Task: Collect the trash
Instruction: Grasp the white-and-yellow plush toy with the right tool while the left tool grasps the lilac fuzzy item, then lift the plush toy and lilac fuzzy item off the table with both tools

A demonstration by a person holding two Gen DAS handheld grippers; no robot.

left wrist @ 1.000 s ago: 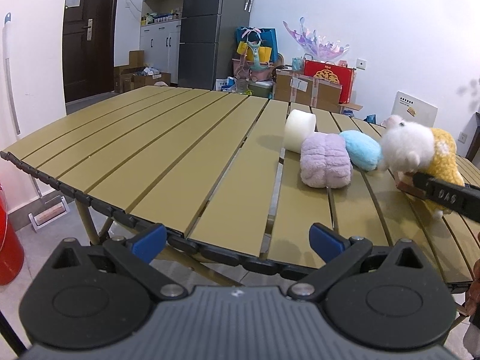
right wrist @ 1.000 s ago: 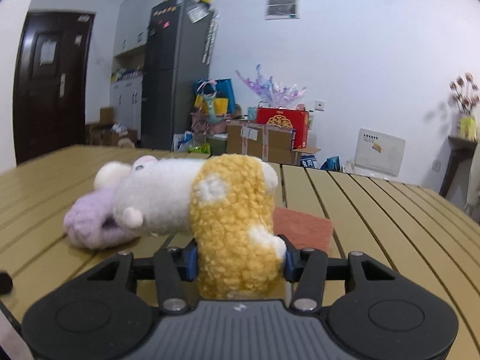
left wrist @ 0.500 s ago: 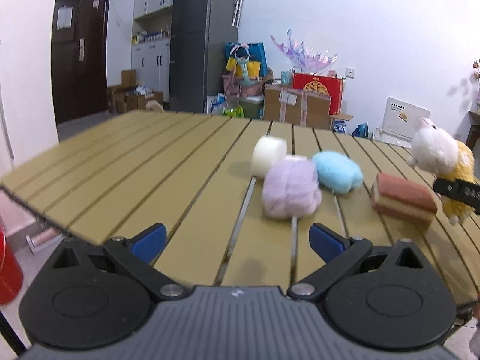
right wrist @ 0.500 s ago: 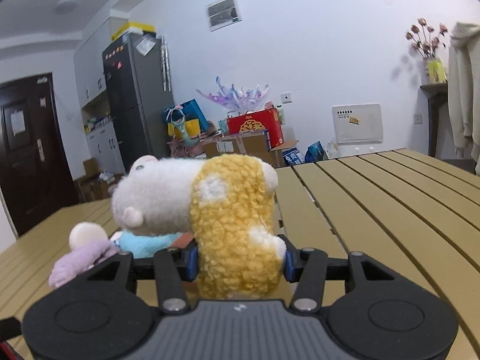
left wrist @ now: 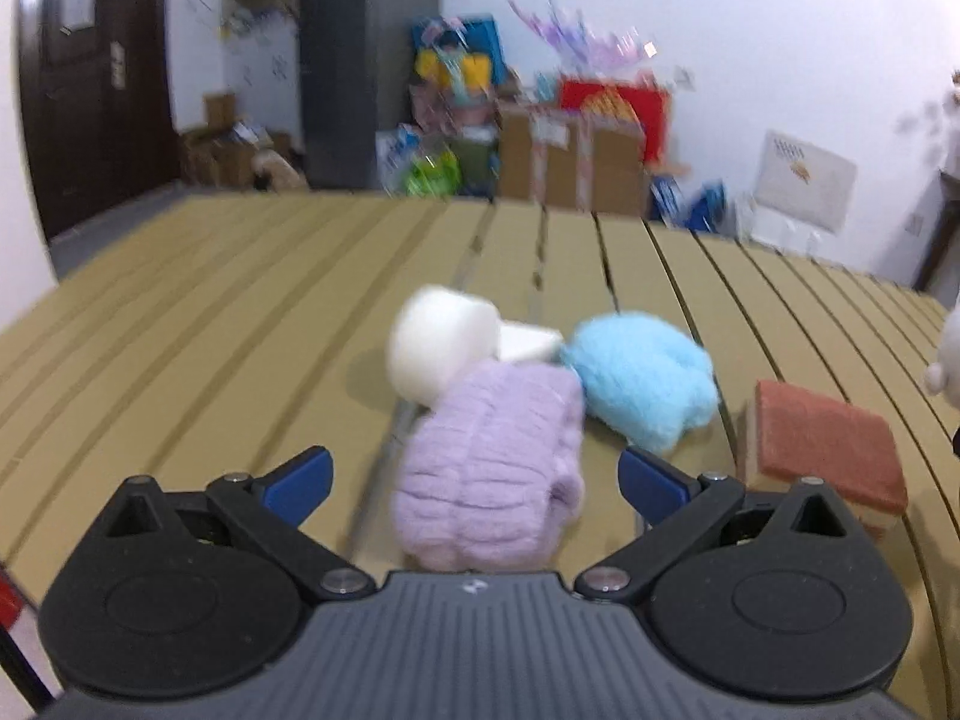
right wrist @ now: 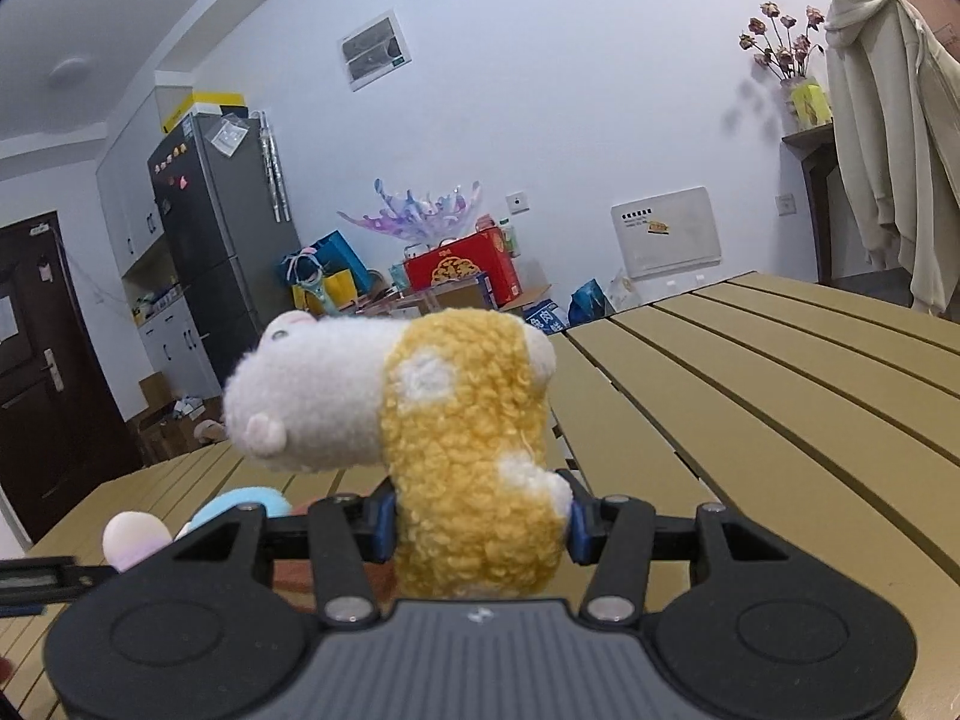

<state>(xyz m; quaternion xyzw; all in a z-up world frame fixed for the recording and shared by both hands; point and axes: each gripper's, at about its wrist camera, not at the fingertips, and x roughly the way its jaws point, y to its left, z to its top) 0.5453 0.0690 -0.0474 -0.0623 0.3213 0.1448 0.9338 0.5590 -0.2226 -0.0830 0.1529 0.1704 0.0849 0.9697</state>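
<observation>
**On the slatted table: one plush toy clamped, a soft pile between spread jaws**

Between the blue pads of the right gripper [right wrist: 480, 525] a yellow-and-white plush toy [right wrist: 456, 450] is clamped, its yellow body squeezed at the waist and its white head turned toward nine o'clock in the right wrist view. The toy is held clear above the slatted table [right wrist: 780, 420], whose tan boards run away toward one o'clock. Behind it, at seven to eight o'clock, parts of a blue puff and a pale round piece are seen low on the boards, half hidden by the gripper body.

In the left wrist view, which is blurred, the left gripper [left wrist: 474, 483] is seen with its jaws spread wide, nothing pressed between the pads. A lilac plush bundle [left wrist: 489, 468] lies on the table in the gap between the two fingers; contact with either pad cannot be told. Touching the bundle at eleven o'clock is a white foam roll [left wrist: 441, 342], and at one o'clock a light blue fluffy ball [left wrist: 645, 387] is set against it. A small white wedge [left wrist: 528, 342] is tucked between roll and ball. A red-topped sponge block [left wrist: 822, 444] lies apart at three o'clock, just beyond the right finger. At the far right edge a white fuzzy sliver of the held toy is glimpsed.
</observation>
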